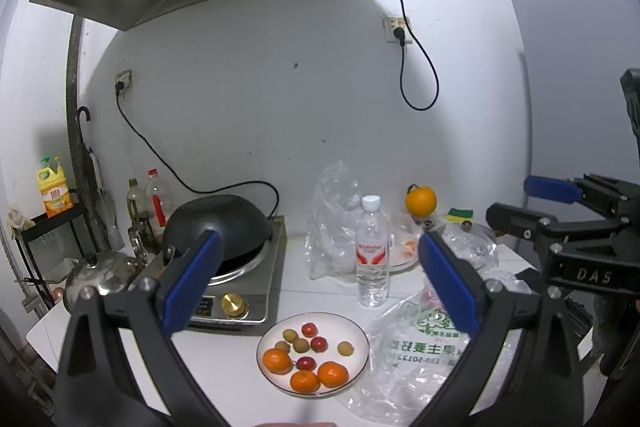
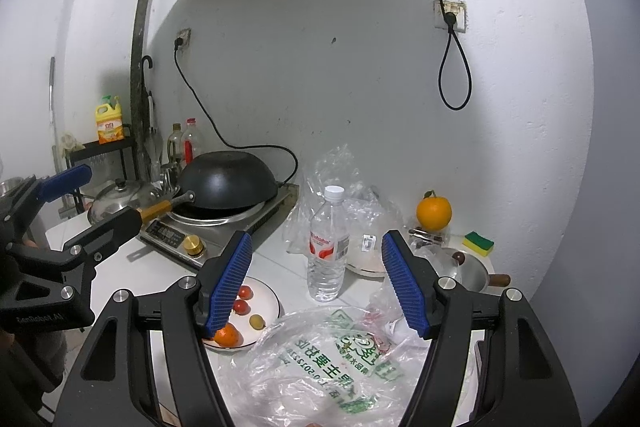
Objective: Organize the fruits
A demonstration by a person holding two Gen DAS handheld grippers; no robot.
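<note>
Fruit is catalogued on a round white ceramic plate (image 1: 362, 341) near the front edge of the white worktop (image 1: 224, 359): three small orange mandarins (image 1: 277, 360), three small red cherry tomatoes (image 1: 319, 343) and four small yellow-green round fruits (image 1: 345, 348), all loose within the rim. A crumpled clear plastic bag with green print (image 2: 332, 359) is laid just right of the plate, touching its rim. A clear plastic water bottle with white cap and red label (image 1: 372, 251) is stood upright behind the plate. A large orange with a stem (image 1: 420, 200) is kept apart, toward the back right corner, near a yellow-green sponge (image 2: 478, 243). A black wok (image 2: 227, 180) is seated on a silver induction hob (image 2: 224, 231) at the left.

Left gripper (image 1: 320, 267): blue pads spread wide, nothing between them, held above the plate. Right gripper (image 2: 316, 279): fingers parted, nothing gripped, held over the bag.
</note>
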